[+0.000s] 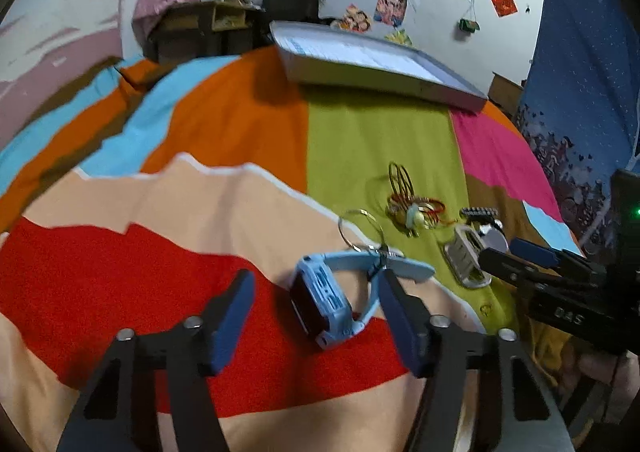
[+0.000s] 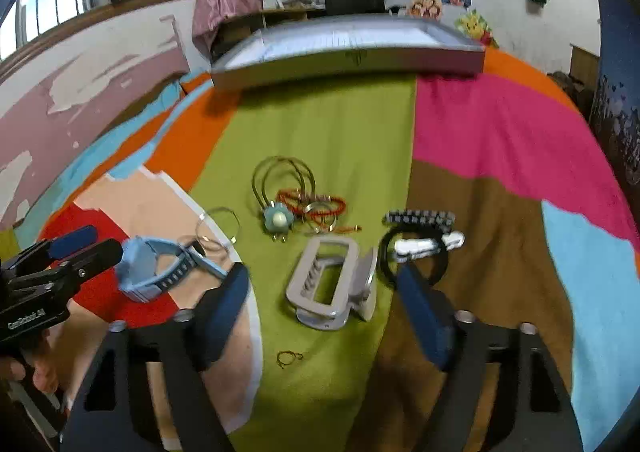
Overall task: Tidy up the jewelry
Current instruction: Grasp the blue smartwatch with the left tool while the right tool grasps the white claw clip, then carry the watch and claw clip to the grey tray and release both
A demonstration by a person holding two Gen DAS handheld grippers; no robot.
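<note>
A: Where was the watch?

B: On the cloth, on the red and peach patches, tipped on its side between the fingers of the left gripper. That gripper stood wide, holding nothing. One strap end lay at or against the right finger; I couldn't tell whether they touched.

A: How would it handle?

B: Light, I'd judge. The blue case looked stiff, the strap rubbery and likely to bend or spring. I'd close on the case across its flat sides, not on the strap, which could flip out of the pads.

A: And the other gripper?

B: The right gripper was wide too, empty, low over the green patch with the grey clip between its fingers. The clip looked hard, smooth and bulky, so it might slip unless taken across its frame.

A: The rest?

B: The bangles and beaded bracelet lay just beyond; thin, light, apt to tangle. A loose ring sat beside the watch strap. The box stood well apart at the far edge. Both grippers pointed forward and slightly down.
</note>
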